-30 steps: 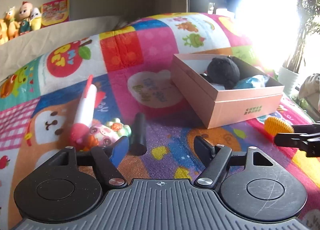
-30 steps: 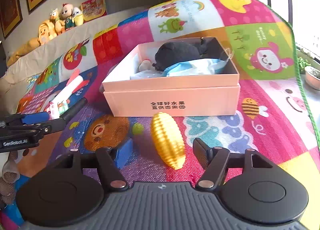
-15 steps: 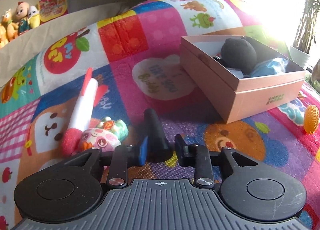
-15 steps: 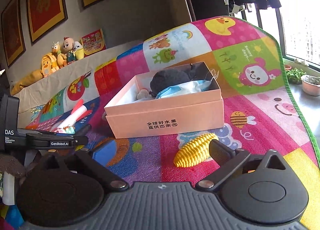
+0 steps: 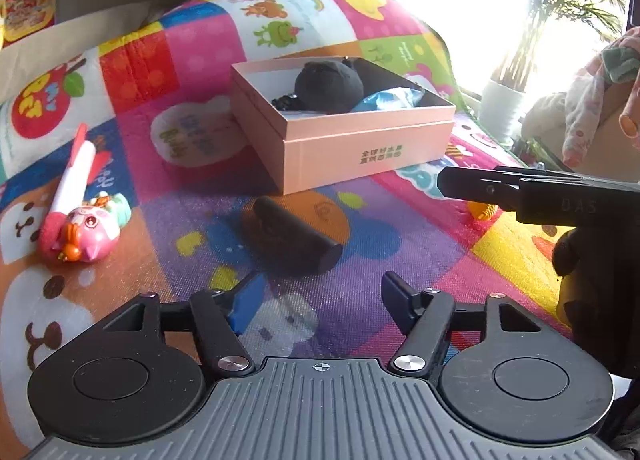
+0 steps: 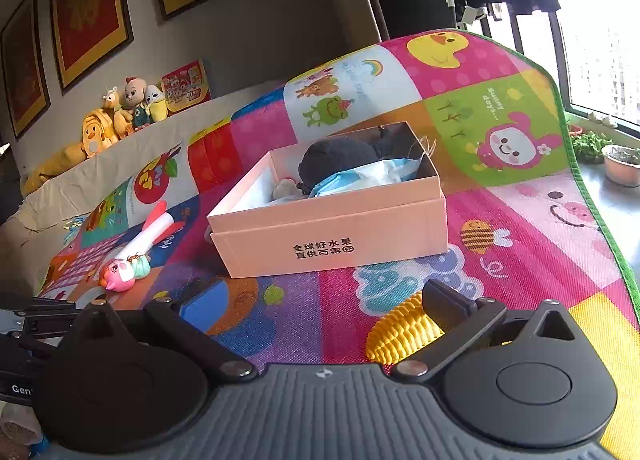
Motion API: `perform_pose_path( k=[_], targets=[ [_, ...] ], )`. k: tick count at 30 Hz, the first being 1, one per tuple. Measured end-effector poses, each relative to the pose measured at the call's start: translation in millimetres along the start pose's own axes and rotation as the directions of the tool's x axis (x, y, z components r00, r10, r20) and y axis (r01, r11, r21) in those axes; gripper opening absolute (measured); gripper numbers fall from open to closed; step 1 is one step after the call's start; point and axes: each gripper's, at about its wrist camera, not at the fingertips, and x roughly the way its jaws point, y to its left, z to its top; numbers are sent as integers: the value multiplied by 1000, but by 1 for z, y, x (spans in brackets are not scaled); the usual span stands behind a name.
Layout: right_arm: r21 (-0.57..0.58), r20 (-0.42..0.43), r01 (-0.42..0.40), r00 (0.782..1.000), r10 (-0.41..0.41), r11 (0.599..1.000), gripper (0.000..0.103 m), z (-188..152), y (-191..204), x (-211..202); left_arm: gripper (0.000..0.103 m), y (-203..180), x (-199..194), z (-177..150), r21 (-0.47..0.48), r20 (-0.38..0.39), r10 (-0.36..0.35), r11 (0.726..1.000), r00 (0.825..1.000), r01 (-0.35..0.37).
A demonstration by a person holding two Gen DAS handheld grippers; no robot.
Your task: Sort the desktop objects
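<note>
Here, the black cylinder [image 5: 294, 236] lies on its side on the mat [image 5: 360, 220], free, just ahead of the left gripper [image 5: 318, 296] — its fingers are opening with nothing between them. The pink box [image 5: 360, 140] sits at 12 o'clock beyond it, holding a black bundle [image 5: 328, 86] and blue wrapper [image 5: 384, 100]. At 10 o'clock lie a pig toy [image 5: 86, 232] and white rocket [image 5: 74, 176]. The right gripper [image 6: 312, 304] is opening wide — the yellow corn [image 6: 400, 330] lies by its right finger [image 6: 448, 302], ungripped.
</note>
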Motion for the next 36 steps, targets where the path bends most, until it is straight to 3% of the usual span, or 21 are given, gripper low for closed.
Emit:
perform_pose_path(
  k=[8, 19, 23, 27, 31, 34, 36],
  targets=[
    [5, 1, 4, 1000, -4, 1000, 103, 0, -1, 1, 95, -4, 5, 6, 10, 20, -46, 999, 999, 46],
    [61, 15, 20, 1000, -21, 998, 103, 0, -9, -1, 100, -31, 55, 23, 8, -9, -149, 989, 989, 149],
    [113, 13, 25, 1000, -27, 993, 103, 0, -17, -1, 100, -36, 55, 30, 25, 5, -203, 979, 979, 203],
    [191, 0, 21, 1000, -21, 981, 103, 1, -29, 2, 101, -29, 40, 29, 54, 62, -98, 994, 993, 95],
    [271, -22, 23, 1000, -17, 962, 103, 1, -42, 6, 101, -11, 39, 32, 45, 96, 0, 999, 995, -4],
    [322, -49, 27, 999, -12, 946, 103, 1, -50, 10, 101, 1, 53, 39, 48, 78, 11, 999, 997, -15],
    [350, -54, 25, 999, -6, 936, 103, 0, -54, 12, 101, 7, 64, 43, 50, 53, -20, 999, 998, 17]
  ],
)
